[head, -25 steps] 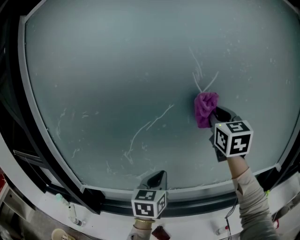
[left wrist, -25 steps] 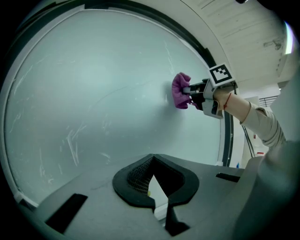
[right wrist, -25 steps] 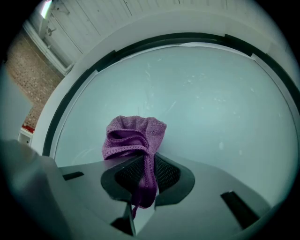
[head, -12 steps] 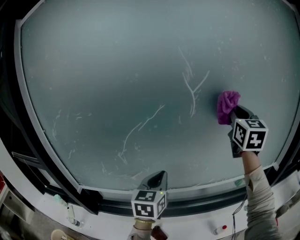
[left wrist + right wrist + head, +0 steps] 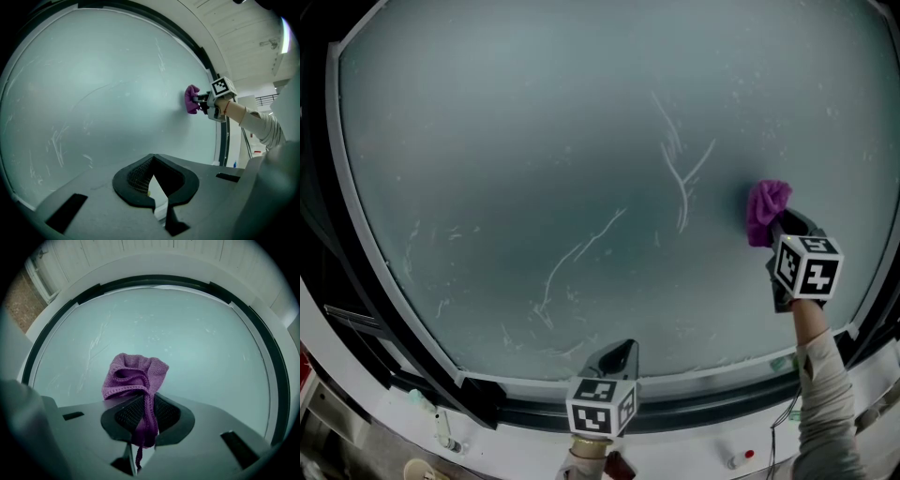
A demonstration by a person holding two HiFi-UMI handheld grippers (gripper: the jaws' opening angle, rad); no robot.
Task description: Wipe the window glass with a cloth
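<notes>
against glass (image 5: pixel 534 141), cloth (image 5: pixel 766 208) in right fingers (image 5: pixel 127 416)

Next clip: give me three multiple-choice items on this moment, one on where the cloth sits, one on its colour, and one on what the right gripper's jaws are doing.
1. In the head view, where is the cloth on the window glass?
A. Left of the forked white streaks
B. Right of the forked white streaks
C. At the bottom edge of the glass

2. What colour is the cloth?
A. Yellow
B. White
C. Purple

3. How do the jaws of the right gripper stand?
A. Shut on the cloth
B. Wide apart and empty
C. Shut on a bottle

Answers:
1. B, the head view shows the cloth to the right of the streaks, well above the bottom edge.
2. C, it is purple in all three views.
3. A, the right gripper view shows the cloth pinched between the jaws.
</notes>
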